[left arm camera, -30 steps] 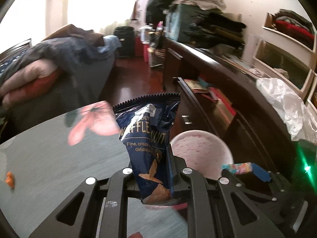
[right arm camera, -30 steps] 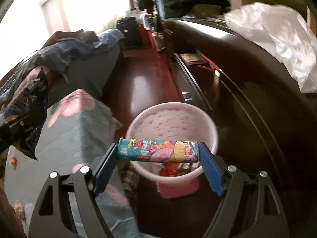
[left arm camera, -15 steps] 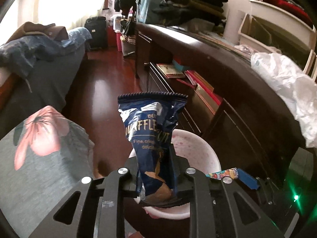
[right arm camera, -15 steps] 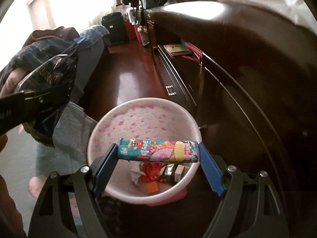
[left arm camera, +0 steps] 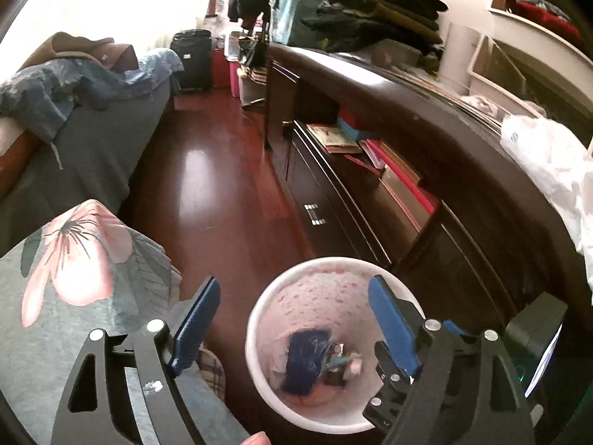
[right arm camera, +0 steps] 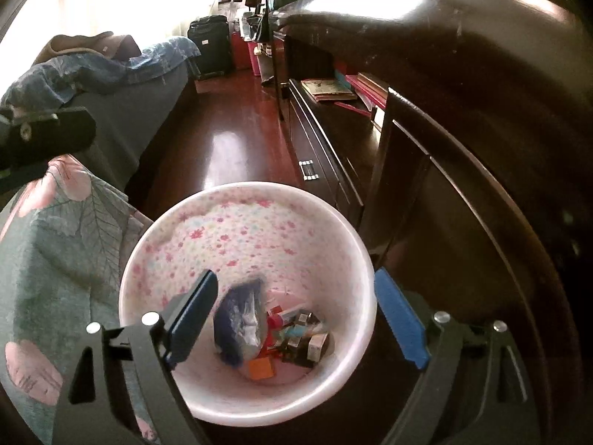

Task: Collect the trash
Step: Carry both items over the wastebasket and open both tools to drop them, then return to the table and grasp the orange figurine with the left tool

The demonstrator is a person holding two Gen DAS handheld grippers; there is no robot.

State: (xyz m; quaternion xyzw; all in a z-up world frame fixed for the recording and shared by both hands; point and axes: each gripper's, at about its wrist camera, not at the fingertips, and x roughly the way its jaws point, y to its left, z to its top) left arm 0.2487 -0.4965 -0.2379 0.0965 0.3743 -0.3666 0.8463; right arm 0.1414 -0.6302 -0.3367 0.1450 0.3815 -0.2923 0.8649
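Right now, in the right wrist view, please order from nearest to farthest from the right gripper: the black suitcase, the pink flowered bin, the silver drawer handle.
1. Pink flowered bin, directly below the right gripper.
2. Silver drawer handle, just beyond the bin, on the dark cabinet.
3. Black suitcase, far end of the floor.

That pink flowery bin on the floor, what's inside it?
Inside the bin lies a crumpled dark blue snack bag, beside a heap of small wrappers and boxes and an orange scrap. Whatever sits beneath the bag and the heap is covered.
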